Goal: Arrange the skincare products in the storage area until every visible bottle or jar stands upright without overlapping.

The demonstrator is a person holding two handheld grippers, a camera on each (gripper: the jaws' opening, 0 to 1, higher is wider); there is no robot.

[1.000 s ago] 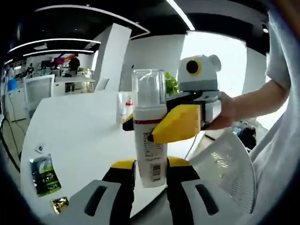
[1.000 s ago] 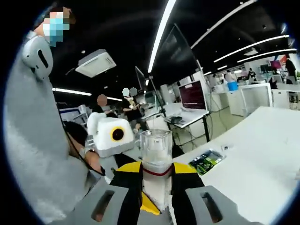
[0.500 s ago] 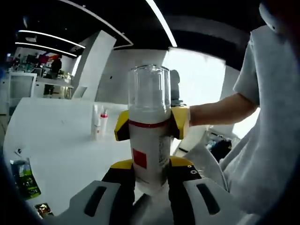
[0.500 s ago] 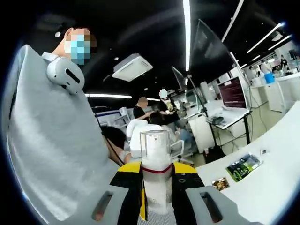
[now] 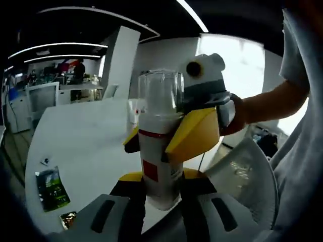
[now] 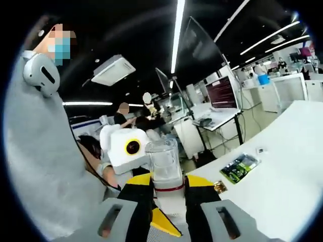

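— Where was the pump bottle (image 5: 160, 151) at that moment?

— I had it lifted off the white table (image 5: 86, 136), gripped from two sides. In the left gripper view, my left gripper (image 5: 160, 189) was clamped on the bottle's lower body, its yellow-tipped black jaws pressing either side of the white label with the red square. The right gripper (image 5: 171, 136) came in from the right of that view and was clenched higher up, at the red band under the clear cap (image 5: 160, 93). The bottle stood roughly upright in the frame.

— And from the other side?

— In the right gripper view, my right gripper (image 6: 168, 189) pinched the bottle (image 6: 164, 176) just below its clear cap (image 6: 162, 160), both jaws touching the neck. The left gripper's white housing (image 6: 126, 148) sat just behind and left of the bottle.

— Anything else on the table?

— I saw a green sachet (image 5: 50, 187) lying flat near the table's edge, with a small gold packet (image 5: 68, 220) just beside it. Farther back stood two slim bottles (image 5: 133, 112), partly hidden behind the cap; I could not tell what they were. In the right gripper view the green sachet (image 6: 238, 167) lay on the table (image 6: 282, 171), well apart from the held bottle.
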